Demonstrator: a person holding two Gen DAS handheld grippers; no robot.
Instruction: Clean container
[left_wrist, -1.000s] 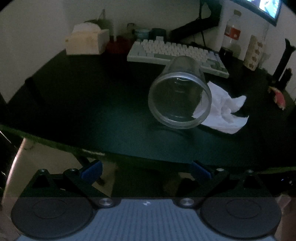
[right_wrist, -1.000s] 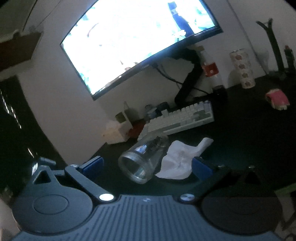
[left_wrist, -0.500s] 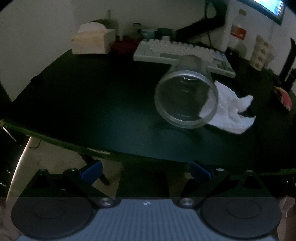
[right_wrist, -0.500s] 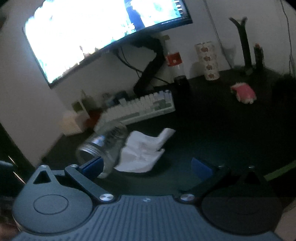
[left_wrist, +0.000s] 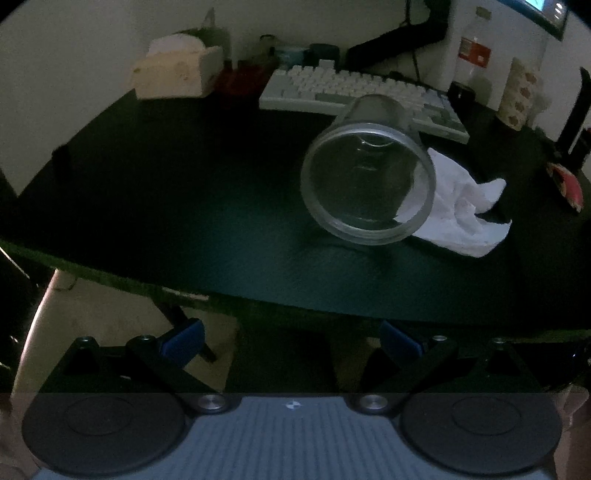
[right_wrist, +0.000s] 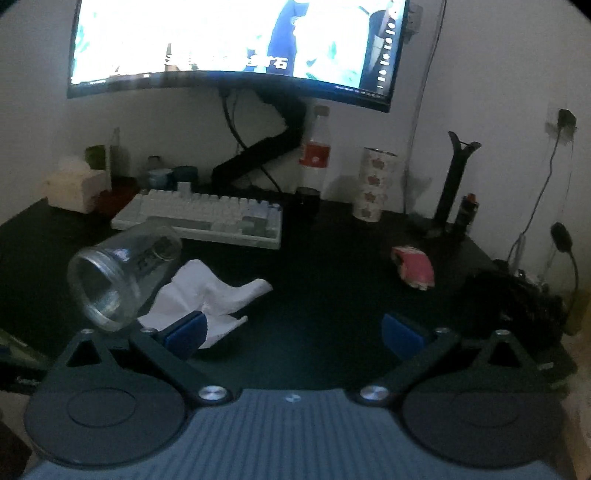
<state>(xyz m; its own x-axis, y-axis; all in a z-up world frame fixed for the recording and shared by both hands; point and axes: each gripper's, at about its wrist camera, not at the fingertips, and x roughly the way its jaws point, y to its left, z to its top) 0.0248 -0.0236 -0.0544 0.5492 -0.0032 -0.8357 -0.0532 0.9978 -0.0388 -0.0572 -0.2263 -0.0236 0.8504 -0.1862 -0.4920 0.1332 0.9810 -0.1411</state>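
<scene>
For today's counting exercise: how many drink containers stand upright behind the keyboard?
2: a clear bottle with a red label beside the monitor arm, and a patterned tumbler to its right. Small jars at the far left are too dim to count.

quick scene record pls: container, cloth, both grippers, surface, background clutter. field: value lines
container: clear glass jar, lying on its side, open mouth toward the cameras, looks empty
cloth: crumpled white cloth beside the jar, at least touching its wall
left gripper: open, holds nothing, short of the desk edge
right gripper: open, holds nothing, left fingertip over the cloth's near edge
surface: dark desk
background: white keyboard, lit curved monitor, patterned tumbler, tissue box
</scene>
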